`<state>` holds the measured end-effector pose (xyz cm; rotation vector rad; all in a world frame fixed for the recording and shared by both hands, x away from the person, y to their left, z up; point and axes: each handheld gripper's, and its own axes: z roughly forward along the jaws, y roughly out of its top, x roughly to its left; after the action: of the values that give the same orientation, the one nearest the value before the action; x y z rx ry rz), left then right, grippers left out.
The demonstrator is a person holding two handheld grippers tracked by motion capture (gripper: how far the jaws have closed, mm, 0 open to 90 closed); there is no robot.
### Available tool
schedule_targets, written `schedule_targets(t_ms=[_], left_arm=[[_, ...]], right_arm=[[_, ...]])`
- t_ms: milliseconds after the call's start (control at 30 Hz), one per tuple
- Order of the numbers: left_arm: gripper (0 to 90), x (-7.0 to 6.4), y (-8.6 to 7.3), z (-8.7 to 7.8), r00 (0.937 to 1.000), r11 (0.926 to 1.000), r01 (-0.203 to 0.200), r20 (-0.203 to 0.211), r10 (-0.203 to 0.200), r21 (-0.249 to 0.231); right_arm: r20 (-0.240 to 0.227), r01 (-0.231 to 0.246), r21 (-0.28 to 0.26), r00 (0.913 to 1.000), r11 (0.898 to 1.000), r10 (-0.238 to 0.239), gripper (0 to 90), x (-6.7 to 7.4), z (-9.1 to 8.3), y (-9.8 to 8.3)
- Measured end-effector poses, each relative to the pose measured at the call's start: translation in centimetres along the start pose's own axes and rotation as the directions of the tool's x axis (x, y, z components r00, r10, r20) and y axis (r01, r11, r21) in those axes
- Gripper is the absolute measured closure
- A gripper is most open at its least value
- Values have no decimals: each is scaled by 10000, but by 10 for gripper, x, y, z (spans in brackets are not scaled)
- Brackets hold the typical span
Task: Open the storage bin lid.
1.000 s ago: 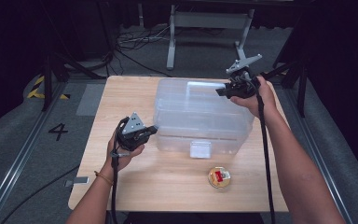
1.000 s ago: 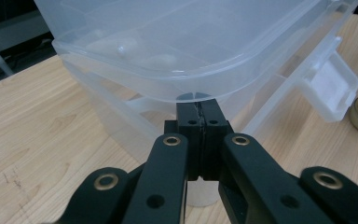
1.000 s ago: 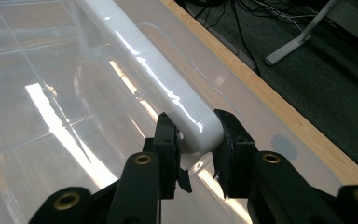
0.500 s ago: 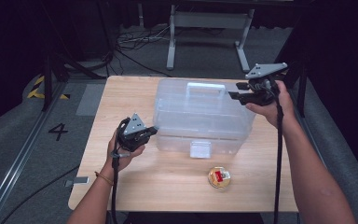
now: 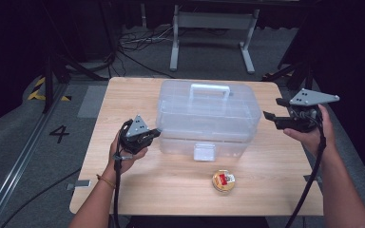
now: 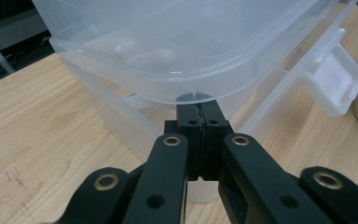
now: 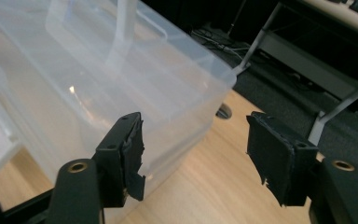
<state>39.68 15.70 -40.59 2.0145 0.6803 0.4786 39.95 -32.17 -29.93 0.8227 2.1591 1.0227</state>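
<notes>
My left gripper [image 6: 199, 116], jaws pressed together, is seemingly touching the clear plastic box [image 5: 204, 116] under its lid rim; my right gripper [image 7: 193, 154] is hovering beside it, jaws spread.

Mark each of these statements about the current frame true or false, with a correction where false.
1. The left tongs are shut, tips at the clear plastic lidded storage box. True.
2. The right tongs grip the box lid. False: they are open, held off the box's right side.
3. A small round tin with a red label sits on the light wooden table in front of the box. True.
4. The box has no handle. False: a white handle lies on its lid.
</notes>
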Motion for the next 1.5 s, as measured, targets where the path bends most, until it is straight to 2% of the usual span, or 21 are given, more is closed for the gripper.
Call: schedule_targets(t_ms=[67, 133, 167, 200, 233, 267, 333, 467, 533, 567, 667, 767, 900, 967, 1267, 1500], left_arm=[[900, 0, 0, 0, 10000, 10000, -2, -7, 2, 11], [900, 0, 0, 0, 10000, 10000, 10, 10, -10, 16], [900, 0, 0, 0, 10000, 10000, 10, 10, -10, 16], [900, 0, 0, 0, 10000, 10000, 24, 33, -24, -9], [900, 1, 0, 0, 10000, 10000, -16, -19, 16, -35], [900, 0, 1, -1, 10000, 10000, -25, -53, 25, -13], [900, 0, 1, -1, 10000, 10000, -24, -69, 24, -20], [900, 0, 1, -1, 10000, 10000, -10, -84, 10, -18], [900, 0, 1, 0, 10000, 10000, 82, -15, -82, -28], [900, 0, 2, 0, 9999, 9999, 108, -26, -108, -30], [900, 0, 2, 0, 9999, 10000, 94, -47, -94, -9], [900, 0, 2, 0, 9999, 9999, 106, 3, -106, 53], [900, 0, 2, 1, 9999, 9999, 95, -34, -95, 36], [900, -1, 2, 1, 10000, 10000, 55, -71, -55, 54], [874, 0, 2, 1, 9999, 10000, -11, -167, 12, 79], [836, -1, 1, 0, 9998, 9997, -52, -173, 55, 221]], right_arm=[[75, 61, -5, 10000, 10000, -61, 356, 1, -1, -5], [-62, -34, -70, 10000, 10000, 34, 349, 3, -3, -18], [-62, -34, -70, 10000, 10000, 34, 349, 3, -3, -18], [-150, -123, -137, 9998, 9998, 121, 333, 7, -1, -35], [-150, -123, -137, 9998, 9998, 121, 333, 7, -1, -35], [-199, -24, -25, 9998, 10000, 24, 326, 11, 3, -44], [-168, -16, -15, 9999, 10000, 16, 326, 12, 5, -48], [-540, -250, 144, 9982, 9996, 258, 326, 18, 18, -67], [-560, -92, 352, 9984, 9993, 111, 325, 21, 24, -71], [-415, 2, 415, 9991, 9991, 15, 324, 23, 28, -72], [-505, -130, 286, 9986, 9995, 144, 325, 25, 33, -74], [-564, -425, -29, 9975, 9991, 423, 334, 28, 40, -76], [-395, -421, -270, 9984, 9987, 410, 341, 34, 47, -76], [-326, -312, -386, 9990, 9988, 299, 341, 36, 48, -76], [-133, -385, -828, 9992, 9958, 375, 363, 36, 45, -76], [227, -15, -1395, 9997, 9902, 47, 413, 37, 41, -73]])
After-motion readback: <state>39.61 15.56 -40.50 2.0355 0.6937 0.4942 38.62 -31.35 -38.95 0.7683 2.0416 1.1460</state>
